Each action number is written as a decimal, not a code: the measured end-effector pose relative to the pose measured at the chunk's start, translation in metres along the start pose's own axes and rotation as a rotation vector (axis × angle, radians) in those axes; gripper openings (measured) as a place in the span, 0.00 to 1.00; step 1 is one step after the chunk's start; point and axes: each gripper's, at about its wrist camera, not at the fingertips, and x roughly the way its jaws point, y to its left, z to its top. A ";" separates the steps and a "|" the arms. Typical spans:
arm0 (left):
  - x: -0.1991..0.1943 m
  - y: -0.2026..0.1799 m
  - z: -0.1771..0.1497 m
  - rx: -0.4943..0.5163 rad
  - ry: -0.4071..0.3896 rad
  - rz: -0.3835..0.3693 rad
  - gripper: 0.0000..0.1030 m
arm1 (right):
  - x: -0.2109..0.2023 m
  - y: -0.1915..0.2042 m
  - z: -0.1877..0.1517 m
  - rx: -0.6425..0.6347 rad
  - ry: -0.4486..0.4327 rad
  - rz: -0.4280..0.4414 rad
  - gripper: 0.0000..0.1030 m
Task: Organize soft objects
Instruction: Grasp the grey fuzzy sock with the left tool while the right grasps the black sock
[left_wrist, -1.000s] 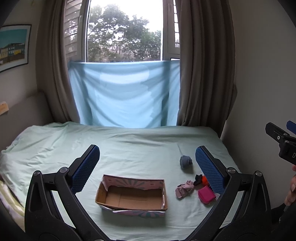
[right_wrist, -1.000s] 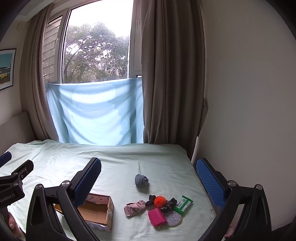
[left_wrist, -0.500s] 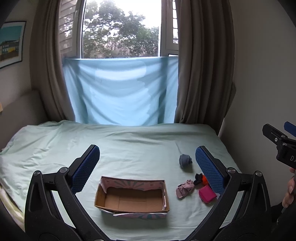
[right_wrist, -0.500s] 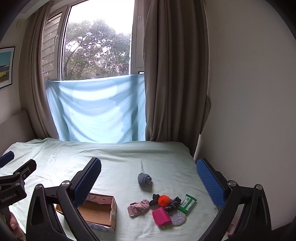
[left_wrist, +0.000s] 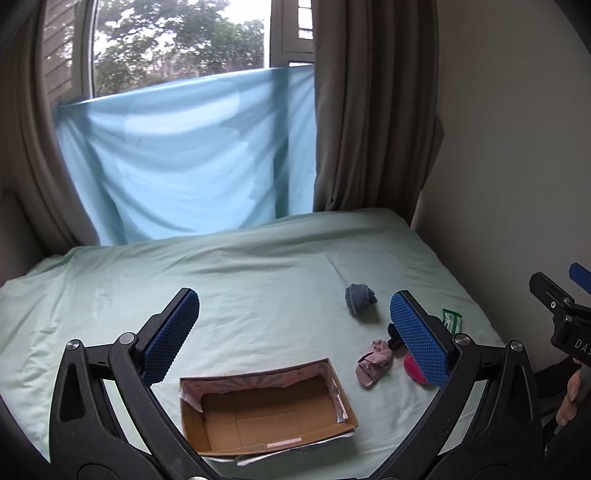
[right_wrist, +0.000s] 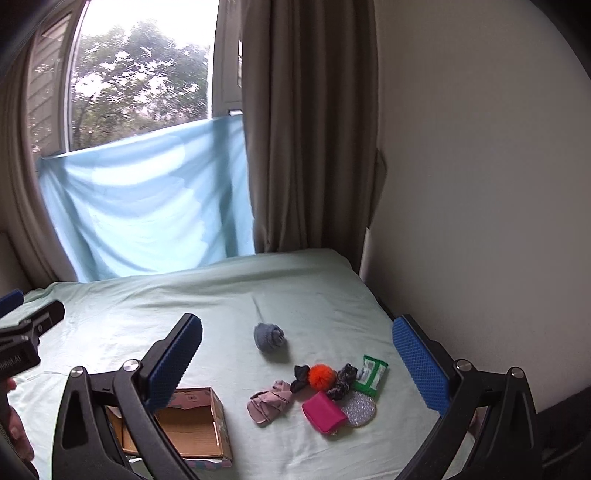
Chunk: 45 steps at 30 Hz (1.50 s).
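Observation:
An open cardboard box with nothing in it lies on the pale green bed; it also shows in the right wrist view. Right of it lie a pink cloth bundle, a rolled blue-grey sock, an orange pom-pom, dark scrunchies, a magenta pouch, a silver glitter disc and a green packet. My left gripper is open and empty above the box. My right gripper is open and empty above the pile.
A wall runs along the bed's right edge. Brown curtains and a light blue sheet hang over the window at the head of the bed.
Both grippers have tilted and come lower and closer to the bed; the box and the pile look larger. Nothing on the bed has moved.

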 end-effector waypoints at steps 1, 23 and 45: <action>0.015 0.000 0.003 0.009 0.016 -0.022 1.00 | 0.009 0.001 -0.004 0.009 0.016 -0.018 1.00; 0.347 -0.088 -0.007 0.150 0.347 -0.213 0.99 | 0.243 -0.012 -0.104 0.231 0.373 -0.129 0.99; 0.547 -0.155 -0.088 0.183 0.578 -0.261 0.98 | 0.430 -0.029 -0.213 0.528 0.618 -0.134 0.52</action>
